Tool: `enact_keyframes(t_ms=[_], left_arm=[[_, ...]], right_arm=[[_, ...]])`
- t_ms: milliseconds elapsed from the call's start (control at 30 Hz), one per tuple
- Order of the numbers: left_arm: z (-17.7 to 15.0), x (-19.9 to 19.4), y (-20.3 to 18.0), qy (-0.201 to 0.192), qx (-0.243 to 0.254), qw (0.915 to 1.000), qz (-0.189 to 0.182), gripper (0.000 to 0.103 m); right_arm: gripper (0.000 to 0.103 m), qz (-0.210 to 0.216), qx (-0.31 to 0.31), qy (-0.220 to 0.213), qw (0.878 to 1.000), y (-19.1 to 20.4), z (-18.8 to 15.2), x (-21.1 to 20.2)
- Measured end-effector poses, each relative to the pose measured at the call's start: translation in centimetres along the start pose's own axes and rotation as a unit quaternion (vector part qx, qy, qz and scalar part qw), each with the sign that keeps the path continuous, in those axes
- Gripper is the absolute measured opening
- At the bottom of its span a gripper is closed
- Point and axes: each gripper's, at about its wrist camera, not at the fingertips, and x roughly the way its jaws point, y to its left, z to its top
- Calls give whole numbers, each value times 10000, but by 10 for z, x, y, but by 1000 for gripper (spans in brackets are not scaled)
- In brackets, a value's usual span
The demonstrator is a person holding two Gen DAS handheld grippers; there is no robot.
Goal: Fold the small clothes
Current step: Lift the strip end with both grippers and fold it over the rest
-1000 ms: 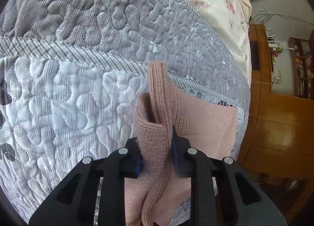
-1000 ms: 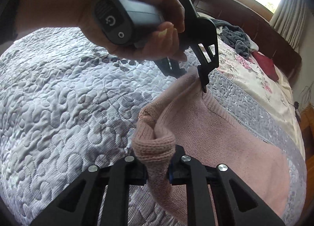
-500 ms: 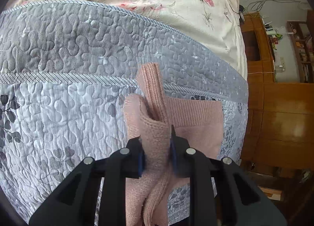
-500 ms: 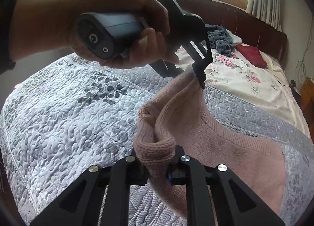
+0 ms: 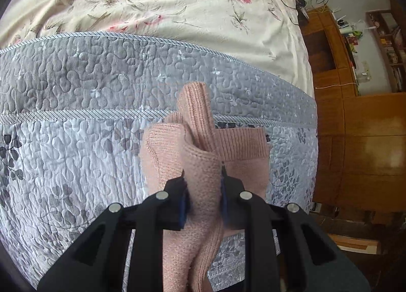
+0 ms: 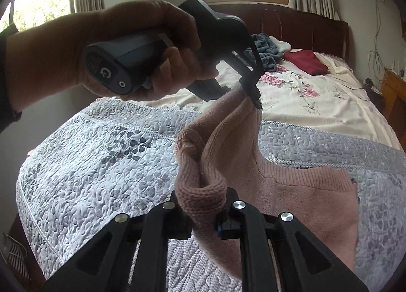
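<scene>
While the pink ribbed knit garment (image 6: pixel 304 190) hangs lifted off the grey quilted bedspread (image 6: pixel 101 165), my left gripper (image 5: pixel 203 178) is clamped on a bunched fold of one corner and my right gripper (image 6: pixel 203 205) is pinched on the other. Its far hem lies on the bedspread. I judge this the carry-over of a fold; next I should lower both corners evenly onto that hem, then release.
</scene>
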Motion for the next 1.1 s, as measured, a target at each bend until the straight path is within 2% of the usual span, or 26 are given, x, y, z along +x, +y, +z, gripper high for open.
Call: enact_keyframes(t_ms=[367,1100], left_arm=[[-1,18,-70,-11,300,9994,161,18],[-7,90,-145,-60,610,9946,836,18]], right_arm=[[12,-178,506,-173,9984,-55,0,-32],[12,-461,1189,-145,9917,-139,-35,-50]])
